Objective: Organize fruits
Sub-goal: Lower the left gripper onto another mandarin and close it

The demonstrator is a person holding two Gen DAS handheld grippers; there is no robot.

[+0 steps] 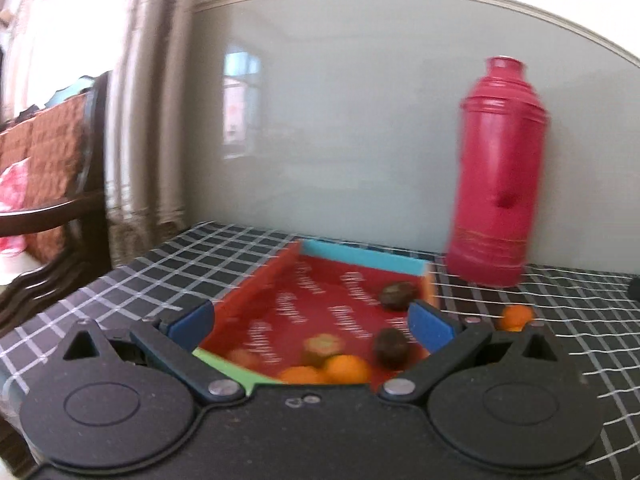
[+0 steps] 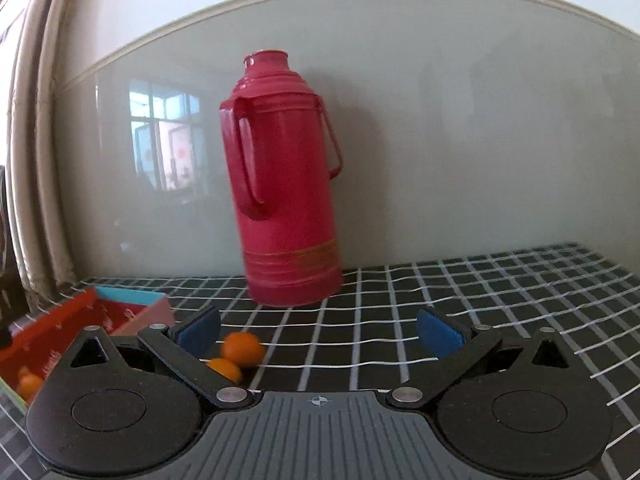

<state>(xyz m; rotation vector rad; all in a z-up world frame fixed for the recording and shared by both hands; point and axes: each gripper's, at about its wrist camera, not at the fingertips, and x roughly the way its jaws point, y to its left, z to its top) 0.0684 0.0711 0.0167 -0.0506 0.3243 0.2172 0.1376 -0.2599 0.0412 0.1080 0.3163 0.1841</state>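
A shallow red box (image 1: 256, 304) with blue and green rims lies on the checked tablecloth. Inside it are two dark brown round fruits (image 1: 397, 295) (image 1: 391, 347), oranges (image 1: 346, 369) and a greenish-brown piece (image 1: 322, 347). My left gripper (image 1: 312, 322) hovers open over the box with nothing between its blue pads (image 1: 191, 322). One orange (image 1: 517, 317) lies on the cloth right of the box. In the right wrist view my right gripper (image 2: 320, 330) stands wide open and empty; two oranges (image 2: 242, 348) (image 2: 226, 368) lie on the cloth just inside its left finger. The box (image 2: 60, 328) is at the left.
A tall red thermos flask (image 2: 286, 184) (image 1: 500, 176) stands on the table against the glossy wall, right of the box. Curtains and a dark wooden chair (image 1: 52, 184) with a brown cushion are to the left, past the table's edge. Checked cloth (image 2: 480, 292) stretches right.
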